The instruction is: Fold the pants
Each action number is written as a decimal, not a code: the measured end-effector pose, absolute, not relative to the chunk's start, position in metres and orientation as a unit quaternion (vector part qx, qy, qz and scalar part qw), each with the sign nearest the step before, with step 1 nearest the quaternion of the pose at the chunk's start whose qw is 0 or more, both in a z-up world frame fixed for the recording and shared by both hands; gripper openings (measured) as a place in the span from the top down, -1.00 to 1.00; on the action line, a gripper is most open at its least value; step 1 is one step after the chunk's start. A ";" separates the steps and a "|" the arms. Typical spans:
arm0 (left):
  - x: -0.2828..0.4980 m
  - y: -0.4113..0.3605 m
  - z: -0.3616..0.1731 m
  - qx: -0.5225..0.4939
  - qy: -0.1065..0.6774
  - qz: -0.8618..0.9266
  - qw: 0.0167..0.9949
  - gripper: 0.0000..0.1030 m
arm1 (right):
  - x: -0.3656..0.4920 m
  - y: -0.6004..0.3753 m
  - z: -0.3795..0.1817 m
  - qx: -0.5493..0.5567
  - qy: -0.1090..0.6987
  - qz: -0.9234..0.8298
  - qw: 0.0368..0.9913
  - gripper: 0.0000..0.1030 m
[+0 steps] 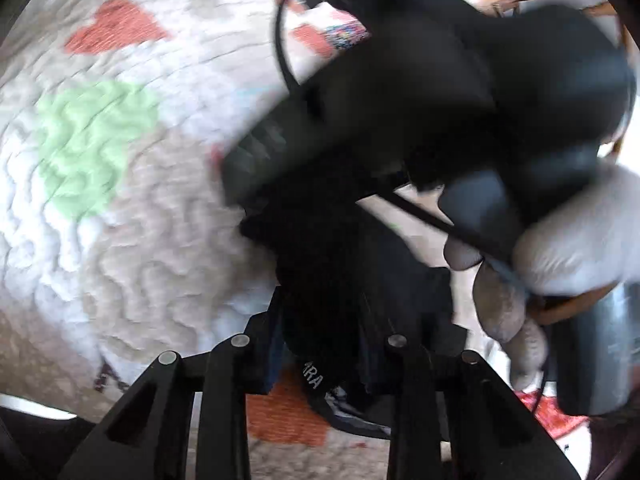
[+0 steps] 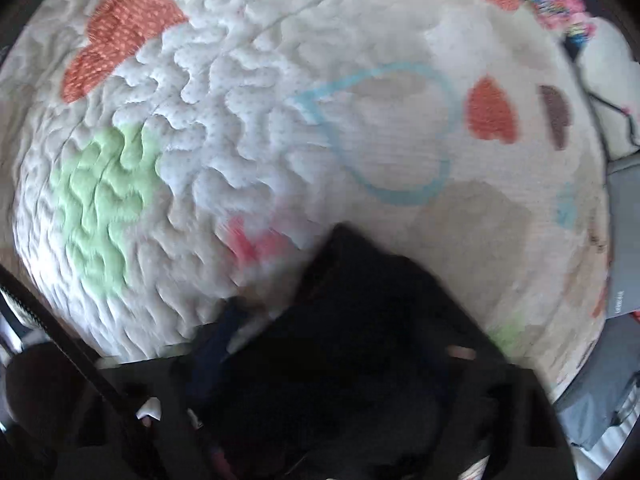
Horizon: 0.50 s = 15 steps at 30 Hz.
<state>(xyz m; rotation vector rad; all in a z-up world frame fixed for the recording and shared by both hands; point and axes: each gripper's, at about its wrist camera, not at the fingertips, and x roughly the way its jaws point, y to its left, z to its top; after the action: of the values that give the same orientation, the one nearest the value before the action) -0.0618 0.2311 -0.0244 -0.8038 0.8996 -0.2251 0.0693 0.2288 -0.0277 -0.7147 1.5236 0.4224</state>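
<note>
Left claw [image 1: 320, 320] clamps black pants [image 1: 332, 280]; right claw view blurred.

Left gripper [image 1: 320, 320]: matte black angular fingers [image 1: 224, 392], four silver pivot pins. Right gripper [image 1: 400, 92]: bulky black housing, ribbed section, thin black looped cable [image 1: 282, 48], grey handle. Right hand [image 1: 560, 240]: white-grey knit glove.
</note>
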 end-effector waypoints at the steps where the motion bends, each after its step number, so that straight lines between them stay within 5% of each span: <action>1: -0.064 0.227 -0.019 -0.371 0.414 -0.117 0.823 0.44 | 0.067 0.216 -0.017 -0.289 0.667 0.203 0.657 0.14; 4: -0.069 0.210 -0.002 -0.348 0.394 -0.154 0.837 0.45 | 0.064 0.168 0.013 -0.208 0.654 0.233 0.689 0.30; 15: -0.071 0.102 0.030 -0.277 0.415 -0.242 0.832 0.45 | 0.048 -0.008 0.074 0.021 0.590 0.248 0.768 0.32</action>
<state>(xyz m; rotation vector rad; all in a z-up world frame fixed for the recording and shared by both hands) -0.0707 0.1023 0.0300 -0.5872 0.8799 -0.5126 0.0478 -0.0077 0.0741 0.0452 1.2816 0.5378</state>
